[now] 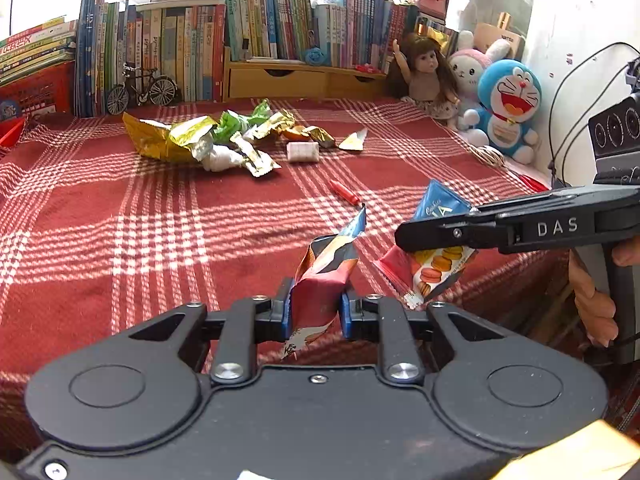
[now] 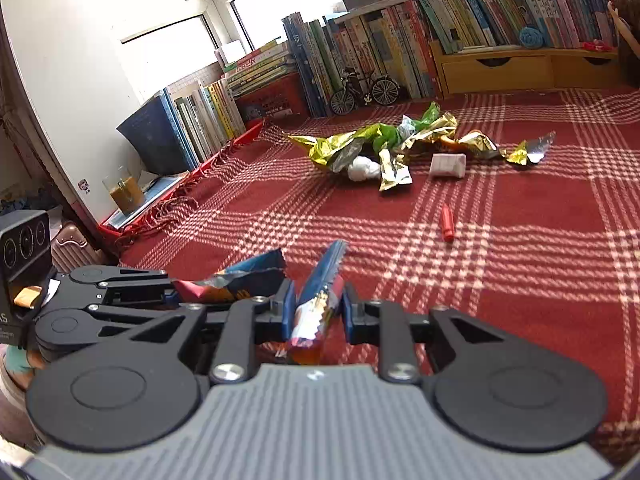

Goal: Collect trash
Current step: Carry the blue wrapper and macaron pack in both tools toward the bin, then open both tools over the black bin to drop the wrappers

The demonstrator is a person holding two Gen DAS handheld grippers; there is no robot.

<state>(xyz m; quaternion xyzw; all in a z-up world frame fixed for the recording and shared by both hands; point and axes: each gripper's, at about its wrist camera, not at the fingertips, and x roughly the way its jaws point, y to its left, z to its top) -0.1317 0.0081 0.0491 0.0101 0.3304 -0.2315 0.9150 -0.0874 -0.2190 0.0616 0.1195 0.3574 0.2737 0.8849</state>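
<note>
My left gripper [image 1: 316, 306] is shut on a crumpled red, orange and blue snack wrapper [image 1: 322, 272] that sticks up between its blue pads, above the red plaid cloth [image 1: 160, 248]. The right gripper [image 1: 414, 238] comes in from the right, shut on a blue macaron cookie packet [image 1: 438, 262]. In the right wrist view that packet [image 2: 320, 296] stands between the right gripper's [image 2: 318, 306] pads, with the left gripper [image 2: 172, 284] and its wrapper [image 2: 240, 278] just to the left. Farther back lie a pile of gold and green wrappers [image 1: 188, 140] [image 2: 380, 144], a white packet [image 1: 303, 152] [image 2: 447, 165] and a small red piece [image 1: 344, 192] [image 2: 447, 222].
Rows of books [image 1: 180, 48] and a wooden drawer shelf [image 1: 296, 80] line the far edge, with a toy bicycle [image 1: 140, 88]. A doll [image 1: 424, 72] and plush toys [image 1: 508, 104] sit at the back right. A glass of brown drink [image 2: 124, 192] stands beyond the cloth's left edge.
</note>
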